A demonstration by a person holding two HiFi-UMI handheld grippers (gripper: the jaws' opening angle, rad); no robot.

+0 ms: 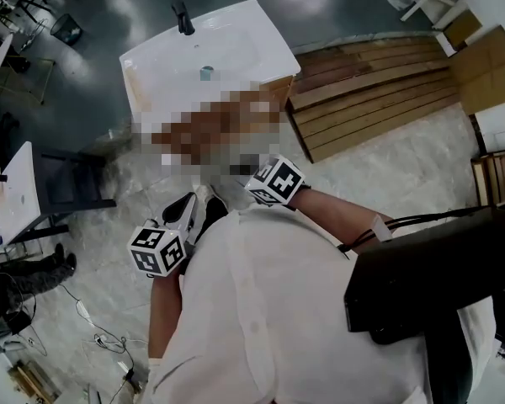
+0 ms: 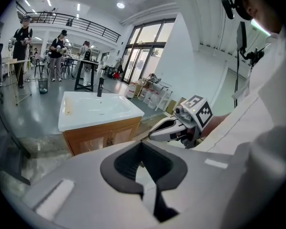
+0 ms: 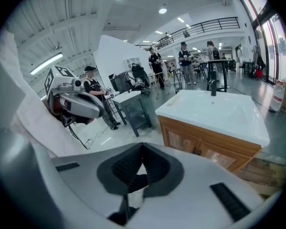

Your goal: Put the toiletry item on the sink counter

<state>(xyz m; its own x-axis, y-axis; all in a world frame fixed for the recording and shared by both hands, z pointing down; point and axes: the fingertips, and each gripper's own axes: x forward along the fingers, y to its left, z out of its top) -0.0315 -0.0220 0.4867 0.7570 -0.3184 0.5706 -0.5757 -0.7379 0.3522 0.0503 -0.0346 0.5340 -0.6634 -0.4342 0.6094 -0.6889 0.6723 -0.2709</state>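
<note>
The sink counter (image 1: 236, 53) is a white basin top on a wooden cabinet, with a black faucet (image 1: 183, 19) at its far edge. It stands ahead of me on the floor, some way off. A small teal thing (image 1: 206, 72) sits in the basin. My left gripper (image 1: 194, 204) and right gripper (image 1: 251, 183) are held close to my chest, side by side. The left gripper (image 2: 142, 146) has its jaw tips together. The right gripper (image 3: 142, 147) is shut too. I see no toiletry item between either pair of jaws. Each gripper view shows the counter (image 2: 86, 111) (image 3: 219, 116) beyond the jaws.
Wooden planks (image 1: 370, 91) lie on the floor right of the cabinet. A dark chair (image 1: 67, 192) and a white table (image 1: 13, 192) stand at the left. Cables (image 1: 93, 326) trail over the floor. People (image 2: 57, 56) stand at tables in the background; one person (image 3: 93, 97) sits nearby.
</note>
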